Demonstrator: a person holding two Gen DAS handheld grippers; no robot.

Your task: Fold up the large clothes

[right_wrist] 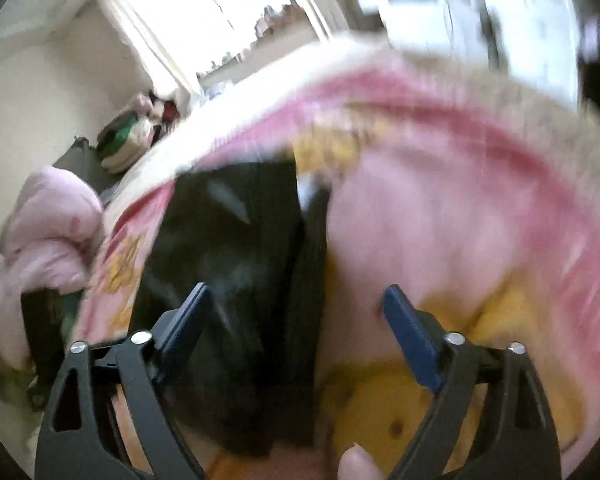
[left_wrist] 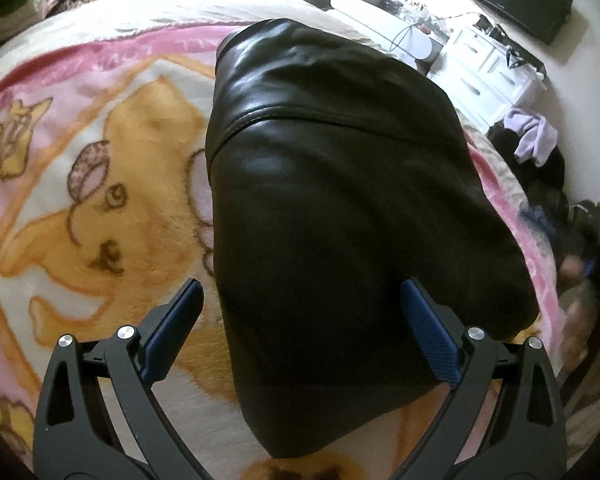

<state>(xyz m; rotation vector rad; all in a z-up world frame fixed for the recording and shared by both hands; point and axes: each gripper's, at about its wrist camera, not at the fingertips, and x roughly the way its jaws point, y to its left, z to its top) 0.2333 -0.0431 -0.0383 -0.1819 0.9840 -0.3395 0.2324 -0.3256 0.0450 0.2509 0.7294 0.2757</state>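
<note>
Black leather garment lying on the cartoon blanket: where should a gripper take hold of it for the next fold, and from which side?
Judging from the left wrist view, grip the near rounded end of the black leather garment, coming in low from the camera side. That edge lies free on the pink and yellow cartoon blanket, between the open left gripper fingers, and the cross seam suggests a fold line.

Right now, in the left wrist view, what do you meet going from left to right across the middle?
Cartoon bear blanket → black leather garment → pink blanket border → dark clothes heap with a lilac piece on the floor.
</note>
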